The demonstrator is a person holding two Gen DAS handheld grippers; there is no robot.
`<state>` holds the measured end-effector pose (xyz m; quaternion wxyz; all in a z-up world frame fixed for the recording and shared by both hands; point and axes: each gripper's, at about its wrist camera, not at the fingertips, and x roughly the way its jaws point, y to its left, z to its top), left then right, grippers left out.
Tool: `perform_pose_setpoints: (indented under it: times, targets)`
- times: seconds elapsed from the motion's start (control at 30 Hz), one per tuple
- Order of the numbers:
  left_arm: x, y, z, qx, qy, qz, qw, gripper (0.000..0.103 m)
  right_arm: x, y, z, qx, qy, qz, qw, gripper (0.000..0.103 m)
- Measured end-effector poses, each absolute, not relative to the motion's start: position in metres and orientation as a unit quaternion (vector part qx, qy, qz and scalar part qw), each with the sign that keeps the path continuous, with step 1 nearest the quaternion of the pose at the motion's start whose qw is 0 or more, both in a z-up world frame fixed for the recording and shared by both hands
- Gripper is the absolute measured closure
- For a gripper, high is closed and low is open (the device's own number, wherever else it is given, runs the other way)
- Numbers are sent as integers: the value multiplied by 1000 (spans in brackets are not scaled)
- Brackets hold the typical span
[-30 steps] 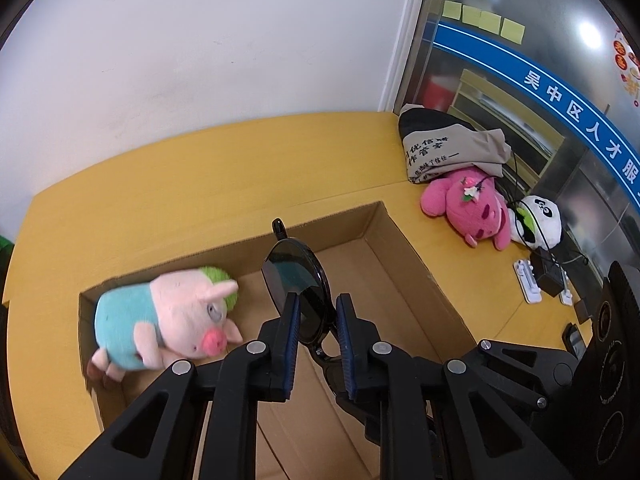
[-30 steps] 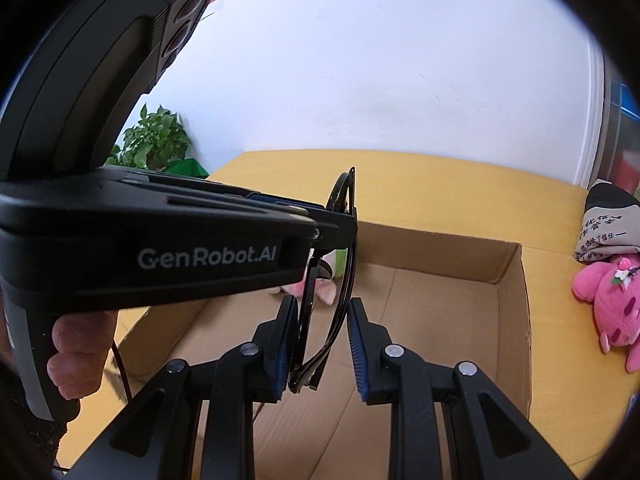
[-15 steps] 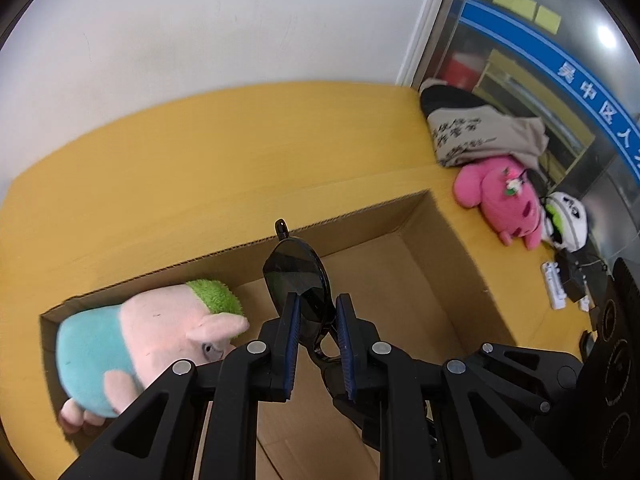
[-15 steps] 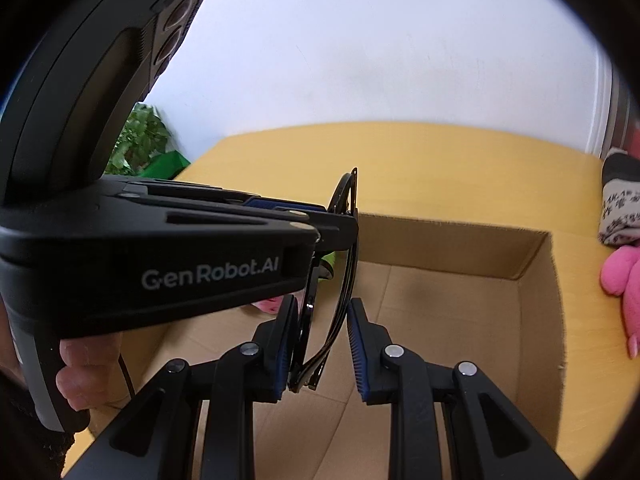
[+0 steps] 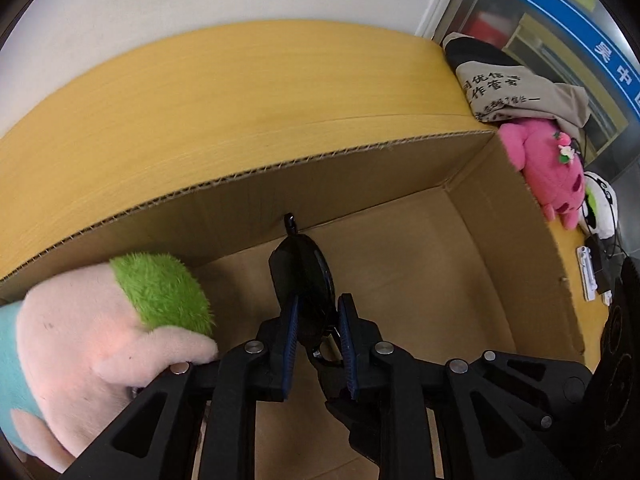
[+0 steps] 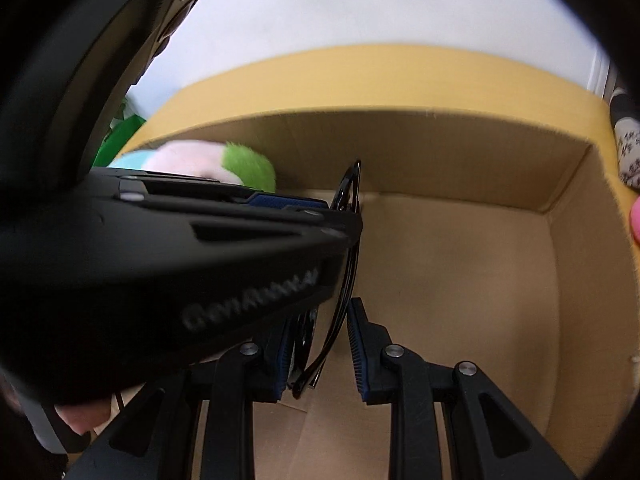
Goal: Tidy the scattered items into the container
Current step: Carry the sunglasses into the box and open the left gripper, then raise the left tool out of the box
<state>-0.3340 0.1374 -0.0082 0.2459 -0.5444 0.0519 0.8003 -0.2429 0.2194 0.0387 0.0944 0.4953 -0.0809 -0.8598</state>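
Observation:
Black sunglasses are held low inside the open cardboard box. My left gripper is shut on one lens. My right gripper has its jaws around the other end of the sunglasses, with a gap on the right side; the left gripper body hides much of that view. A pink pig plush with a green tuft lies in the box's left part, also in the right wrist view.
The box stands on a yellow table. Outside the box to the right lie a pink plush, a panda plush, a folded printed garment and a white power strip.
Both grippers have moved down and forward with the sunglasses, from above the box to deep inside it. The right gripper's jaws stand a little wider apart than before.

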Motion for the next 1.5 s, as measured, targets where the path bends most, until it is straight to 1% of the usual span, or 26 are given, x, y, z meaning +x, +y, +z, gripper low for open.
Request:
perform_pose_setpoints:
  times: [0.1, 0.13, 0.17, 0.23, 0.27, 0.3, 0.33, 0.37, 0.4, 0.43, 0.47, 0.5, 0.53, 0.57, 0.6, 0.63, 0.77, 0.83, 1.0, 1.1, 1.23, 1.5]
  targets:
    - [-336, 135, -12, -549, 58, 800, 237, 81, -243, 218, 35, 499, -92, -856, 100, 77]
    - [-335, 134, -13, -548, 61, 802, 231, 80, -242, 218, 34, 500, -95, -855, 103, 73]
    - [-334, 133, -13, -545, 62, 804, 230, 78, -241, 219, 33, 500, -96, -855, 102, 72]
    - [-329, 129, -6, -535, 55, 812, 227, 64, -236, 220, 35, 497, -98, -857, 98, 68]
    - [-325, 125, 2, -527, 49, 818, 223, 62, -232, 221, 40, 491, -100, -860, 98, 65]
    - [-319, 121, 14, -518, 41, 825, 223, 57, -227, 223, 46, 484, -102, -864, 97, 59]
    - [-309, 115, 32, -501, 35, 836, 222, 49, -220, 224, 56, 475, -101, -869, 90, 51]
    - [-300, 109, 48, -487, 32, 845, 217, 45, -215, 224, 66, 470, -97, -873, 84, 47]
    - [-292, 105, 61, -475, 29, 853, 216, 33, -209, 224, 76, 466, -93, -876, 81, 44]
    - [-278, 97, 82, -453, 25, 865, 216, 21, -199, 223, 92, 457, -88, -881, 83, 44]
    - [-266, 92, 96, -436, 24, 873, 215, 17, -190, 221, 105, 447, -83, -886, 86, 44]
    - [-248, 84, 115, -412, 27, 886, 210, 12, -179, 220, 114, 435, -76, -893, 88, 41]
    - [-233, 79, 128, -392, 31, 896, 205, 10, -166, 219, 125, 421, -65, -900, 89, 35]
    - [-215, 73, 143, -370, 38, 907, 200, 8, -152, 217, 140, 404, -51, -909, 88, 32]
    - [-192, 67, 158, -343, 47, 918, 194, 3, -164, 233, 145, 388, -40, -917, 86, 27]
    - [-170, 62, 169, -319, 54, 928, 186, 0, -160, 239, 153, 373, -33, -923, 84, 26]
    - [-101, 49, 188, -264, 70, 948, 167, 0, -107, 218, 185, 333, -30, -939, 86, 26]
    - [-69, 44, 189, -252, 64, 954, 152, 0, -93, 224, 184, 322, -22, -944, 75, 26]
    - [-26, 34, 177, -251, 33, 960, 116, 0, -67, 212, 177, 310, -28, -948, 66, 26]
    - [-7, 22, 172, -255, 18, 961, 100, 0, -49, 199, 174, 316, -15, -946, 64, 26]
    - [13, 13, 166, -258, 4, 962, 92, 0, -33, 197, 174, 326, -17, -943, 60, 25]
    - [24, 17, 144, -278, -5, 956, 94, 0, -23, 210, 166, 330, -22, -943, 43, 25]
